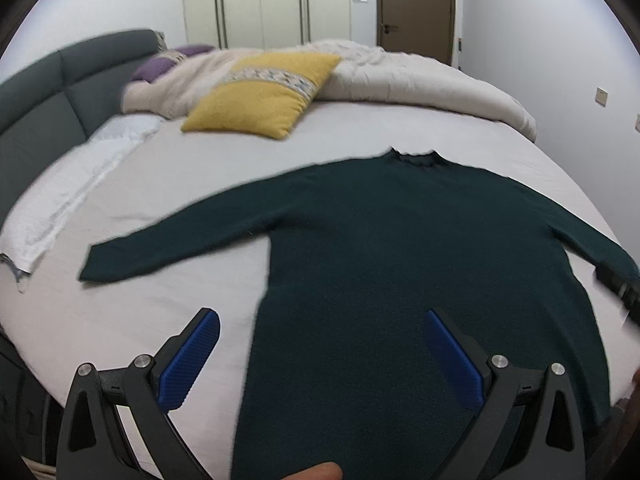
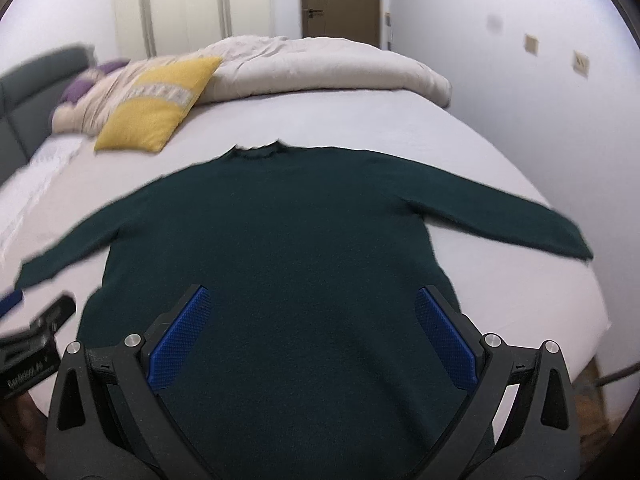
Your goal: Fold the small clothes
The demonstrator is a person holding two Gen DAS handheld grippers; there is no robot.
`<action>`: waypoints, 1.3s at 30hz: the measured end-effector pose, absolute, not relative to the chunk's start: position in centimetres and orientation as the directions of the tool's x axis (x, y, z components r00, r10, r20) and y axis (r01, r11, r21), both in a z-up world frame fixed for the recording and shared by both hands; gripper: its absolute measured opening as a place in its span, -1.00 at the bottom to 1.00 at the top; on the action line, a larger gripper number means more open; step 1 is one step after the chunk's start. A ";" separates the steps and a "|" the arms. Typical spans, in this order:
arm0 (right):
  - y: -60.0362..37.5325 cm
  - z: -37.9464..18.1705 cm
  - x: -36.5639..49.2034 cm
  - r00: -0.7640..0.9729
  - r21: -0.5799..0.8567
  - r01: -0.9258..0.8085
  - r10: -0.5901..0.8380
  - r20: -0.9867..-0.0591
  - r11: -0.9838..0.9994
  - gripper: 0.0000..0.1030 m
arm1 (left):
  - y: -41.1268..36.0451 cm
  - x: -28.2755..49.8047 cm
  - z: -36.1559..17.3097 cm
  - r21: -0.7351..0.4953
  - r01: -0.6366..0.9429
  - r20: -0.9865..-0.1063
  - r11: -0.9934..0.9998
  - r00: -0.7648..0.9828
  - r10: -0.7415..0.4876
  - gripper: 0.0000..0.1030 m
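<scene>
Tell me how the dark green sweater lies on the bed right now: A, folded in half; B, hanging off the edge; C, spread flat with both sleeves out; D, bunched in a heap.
C: the sweater lies flat on the bed, one sleeve stretched to each side.

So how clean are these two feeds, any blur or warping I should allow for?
Left wrist view: the sweater looks smeared along its sleeves, and the bed bows from fisheye warping. Right wrist view: the yellow pillow and headboard are blurred; the open tongs stay sharp. Lighting is soft and even in both.
</scene>
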State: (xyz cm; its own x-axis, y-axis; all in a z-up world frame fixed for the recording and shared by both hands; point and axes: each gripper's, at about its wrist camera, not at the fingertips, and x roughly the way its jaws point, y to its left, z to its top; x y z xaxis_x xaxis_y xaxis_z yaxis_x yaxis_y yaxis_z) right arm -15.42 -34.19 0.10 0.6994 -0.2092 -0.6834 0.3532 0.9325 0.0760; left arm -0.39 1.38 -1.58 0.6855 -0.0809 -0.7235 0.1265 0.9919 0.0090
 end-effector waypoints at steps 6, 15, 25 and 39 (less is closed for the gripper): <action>-51.5 -2.1 -19.7 0.708 0.410 0.592 -0.205 -0.676 0.694 0.88 | 0.8 1.0 -3.2 -0.057 0.159 -0.760 0.986 0.633 -0.146 1.00; -70.9 -10.3 -28.2 0.696 0.660 0.718 -0.213 -0.686 0.221 0.54 | -1.3 3.3 -3.8 -0.182 0.224 -0.720 0.957 0.632 -0.285 1.00; -76.6 -11.0 -25.2 0.693 0.618 0.717 -0.238 -0.681 0.323 -0.15 | -2.9 6.3 -4.7 -0.172 0.199 -0.761 0.965 0.595 -0.259 1.00; -61.0 1.0 -9.7 0.767 0.393 0.447 -0.118 -0.630 0.803 -0.88 | 2.0 10.2 -5.6 -0.408 0.165 -0.721 0.898 0.545 -0.428 0.75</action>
State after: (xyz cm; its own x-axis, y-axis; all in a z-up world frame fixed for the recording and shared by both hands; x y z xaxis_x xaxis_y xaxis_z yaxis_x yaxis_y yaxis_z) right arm -9.70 -60.99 1.04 0.7672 -0.1184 -0.6304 0.4472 0.8034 0.3932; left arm 10.18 2.03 -5.57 0.5450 -0.4278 -0.7211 0.1653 0.8980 -0.4079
